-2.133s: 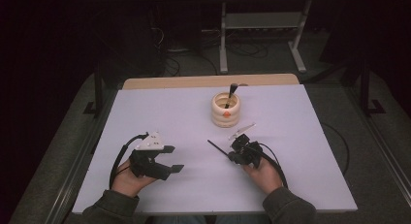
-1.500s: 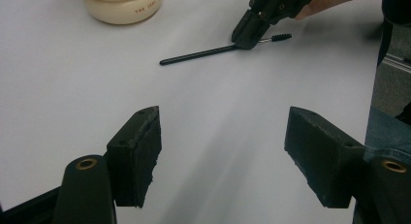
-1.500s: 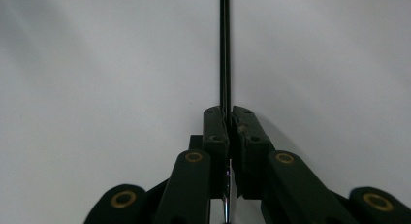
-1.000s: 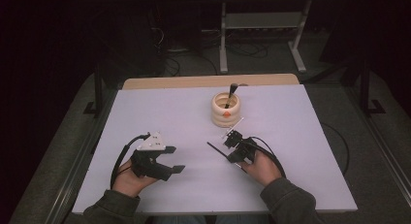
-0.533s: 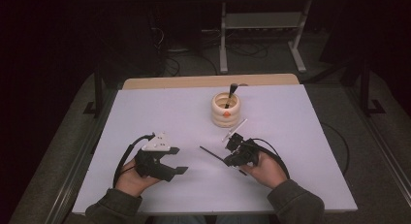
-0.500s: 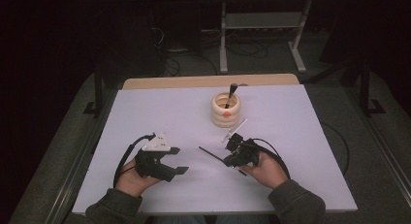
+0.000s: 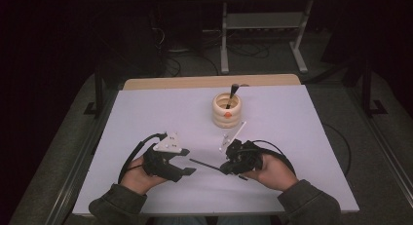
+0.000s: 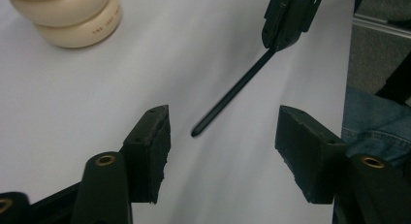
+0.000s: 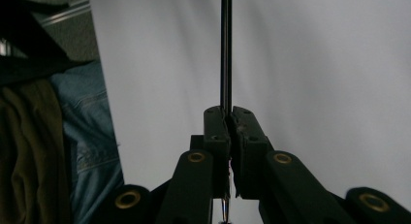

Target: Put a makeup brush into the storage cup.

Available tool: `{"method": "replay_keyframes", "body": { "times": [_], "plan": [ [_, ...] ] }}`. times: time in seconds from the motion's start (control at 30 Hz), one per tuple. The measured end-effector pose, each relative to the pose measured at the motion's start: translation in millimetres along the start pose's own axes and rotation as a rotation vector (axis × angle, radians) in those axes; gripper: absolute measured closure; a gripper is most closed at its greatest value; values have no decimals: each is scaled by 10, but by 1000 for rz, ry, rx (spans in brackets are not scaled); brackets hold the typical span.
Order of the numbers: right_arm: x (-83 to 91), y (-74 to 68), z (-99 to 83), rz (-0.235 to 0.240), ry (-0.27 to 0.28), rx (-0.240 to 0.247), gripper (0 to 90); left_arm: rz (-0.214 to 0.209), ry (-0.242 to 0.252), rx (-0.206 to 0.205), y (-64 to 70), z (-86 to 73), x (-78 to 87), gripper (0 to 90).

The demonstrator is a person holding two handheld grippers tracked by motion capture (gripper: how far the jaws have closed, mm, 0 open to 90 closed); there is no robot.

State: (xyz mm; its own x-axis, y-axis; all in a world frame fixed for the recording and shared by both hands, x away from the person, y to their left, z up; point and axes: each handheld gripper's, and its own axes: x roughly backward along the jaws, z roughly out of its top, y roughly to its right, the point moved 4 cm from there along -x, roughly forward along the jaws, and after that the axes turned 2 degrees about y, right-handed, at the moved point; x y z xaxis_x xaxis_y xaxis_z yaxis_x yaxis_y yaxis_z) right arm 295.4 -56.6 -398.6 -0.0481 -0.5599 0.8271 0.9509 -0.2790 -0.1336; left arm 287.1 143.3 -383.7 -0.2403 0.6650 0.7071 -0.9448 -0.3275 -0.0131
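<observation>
A thin black stick (image 7: 207,164) is clamped in my right gripper (image 7: 225,167), low over the white table near its front edge. The stick points left at my left gripper (image 7: 188,161), which stands open just short of its tip. In the left gripper view the stick (image 8: 232,93) slants down from the right gripper (image 8: 287,15), and its tip lies between the open jaws of the left gripper (image 8: 225,136) without touching either. In the right gripper view the right gripper (image 9: 228,112) is shut on the stick (image 9: 226,49), which runs straight ahead.
A cream ringed holder (image 7: 226,111) stands mid-table with another dark stick (image 7: 232,94) leaning in it; its base shows as the holder (image 8: 68,15) in the left gripper view. The white table top (image 7: 292,118) has a wooden strip along its back edge. The person's denim-clad legs (image 9: 85,132) are below the front edge.
The right gripper has drawn back toward the front edge and turned, so the stick now points left. The left gripper has shifted slightly right toward the stick's tip.
</observation>
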Motion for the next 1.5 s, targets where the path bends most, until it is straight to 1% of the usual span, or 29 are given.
{"method": "replay_keyframes", "body": {
  "times": [0.07, 0.1, 0.17, 0.2, 0.23, 0.27, 0.3, 0.33, 0.43, 0.5, 0.53, 0.57, 0.63, 0.73, 0.8, 1.0, 1.07, 1.1, 1.17, 1.2, 1.23, 1.27, 1.3, 1.33, 1.37, 1.5],
  "plan": [
    [0, -30, 5, 18, -6, 29, 851, -12, -15, -14, 16, 16, -11, 404],
    [1, -44, 7, 22, -8, 36, 851, -17, -20, -17, 28, 25, -18, 415],
    [9, -55, 16, 30, -10, 52, 851, -35, -35, -35, 41, 37, -29, 438],
    [14, -61, 22, 34, -10, 60, 851, -45, -37, -36, 53, 46, -35, 453],
    [22, -69, 28, 34, -12, 63, 851, -54, -39, -45, 61, 53, -43, 473],
    [27, -74, 36, 38, -11, 67, 851, -62, -51, -59, 69, 60, -47, 494],
    [35, -86, 43, 47, -12, 71, 851, -72, -59, -68, 80, 67, -58, 514],
    [39, -90, 50, 44, -12, 81, 851, -82, -72, -73, 94, 71, -68, 530],
    [48, -113, 67, 54, -27, 98, 851, -105, -98, -104, 127, 90, -97, 579],
    [45, -141, 74, 75, -32, 118, 851, -127, -105, -111, 156, 98, -126, 604],
    [40, -152, 76, 79, -36, 130, 850, -144, -117, -113, 170, 99, -137, 607],
    [33, -166, 76, 80, -45, 134, 851, -163, -129, -114, 183, 98, -150, 603],
    [12, -185, 70, 89, -58, 146, 850, -185, -157, -127, 208, 99, -168, 605],
    [0, -207, 70, 98, -66, 156, 851, -211, -171, -134, 242, 91, -205, 649],
    [6, -227, 78, 107, -59, 155, 850, -215, -178, -135, 251, 88, -224, 661],
    [14, -251, 85, 120, -60, 173, 850, -254, -183, -152, 273, 85, -222, 809],
    [21, -257, 84, 125, -57, 178, 850, -263, -190, -168, 294, 73, -232, 828],
    [23, -258, 83, 126, -57, 181, 850, -263, -194, -185, 298, 69, -235, 838],
    [16, -263, 79, 126, -53, 184, 847, -265, -199, -196, 308, 59, -239, 848],
    [11, -263, 76, 126, -52, 182, 835, -261, -192, -188, 316, 55, -244, 851],
    [8, -252, 73, 121, -44, 177, 816, -254, -191, -190, 315, 52, -244, 853],
    [7, -237, 70, 132, -36, 164, 760, -250, -190, -188, 312, 49, -242, 854],
    [3, -230, 61, 157, -36, 149, 728, -248, -187, -189, 306, 48, -238, 854],
    [-3, -224, 50, 156, -39, 147, 714, -248, -190, -195, 299, 48, -230, 854],
    [-9, -219, 38, 155, -45, 147, 712, -246, -184, -189, 299, 48, -225, 854],
    [-37, -193, 5, 157, -46, 146, 732, -245, -176, -195, 296, 51, -206, 855]
  ]
}}
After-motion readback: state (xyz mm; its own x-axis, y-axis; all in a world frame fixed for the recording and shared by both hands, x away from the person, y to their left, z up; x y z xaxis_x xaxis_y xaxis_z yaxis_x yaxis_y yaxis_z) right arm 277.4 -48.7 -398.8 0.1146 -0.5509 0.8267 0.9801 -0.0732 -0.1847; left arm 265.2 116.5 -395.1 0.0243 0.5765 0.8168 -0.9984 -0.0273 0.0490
